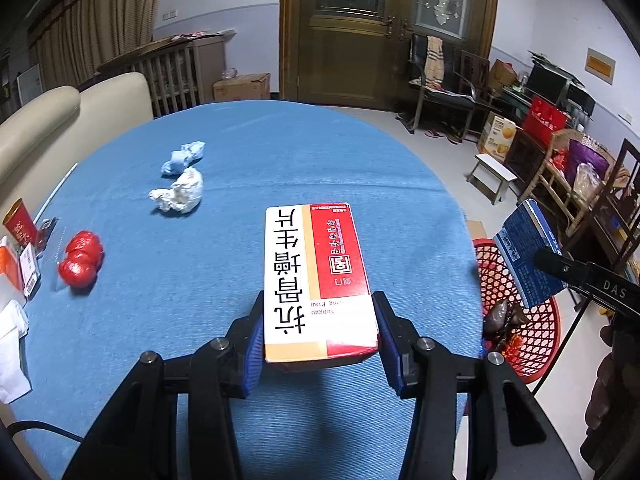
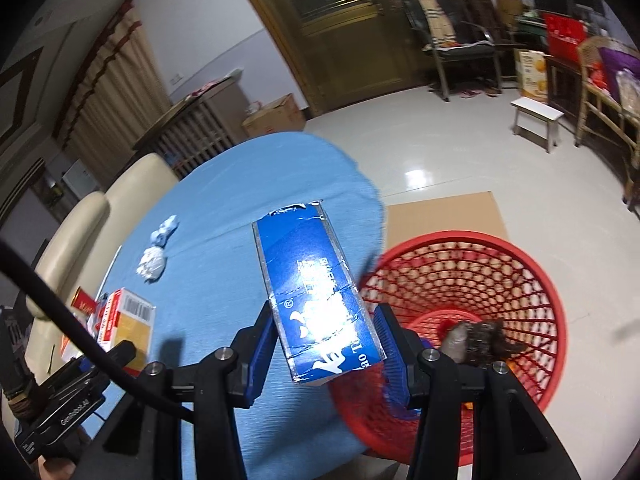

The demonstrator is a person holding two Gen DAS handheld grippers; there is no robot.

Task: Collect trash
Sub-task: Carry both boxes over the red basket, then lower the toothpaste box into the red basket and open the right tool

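Observation:
My left gripper (image 1: 318, 326) is shut on a red and white medicine box (image 1: 316, 276) held over the blue table (image 1: 248, 160). My right gripper (image 2: 326, 338) is shut on a blue carton (image 2: 310, 280), held at the table's right edge beside the red mesh basket (image 2: 532, 280). The blue carton (image 1: 528, 256) and the basket (image 1: 536, 344) also show in the left wrist view. On the table lie a white crumpled paper (image 1: 180, 196), a blue crumpled paper (image 1: 184, 158) and a red crumpled wrapper (image 1: 82, 260).
Dark trash (image 2: 480, 342) lies in the basket. Small boxes and a red cup (image 1: 20, 226) crowd the table's left edge. A cream sofa (image 1: 60, 120) stands behind the table. A cardboard sheet (image 2: 444, 216) lies on the floor; chairs and a stool (image 2: 536, 116) stand beyond.

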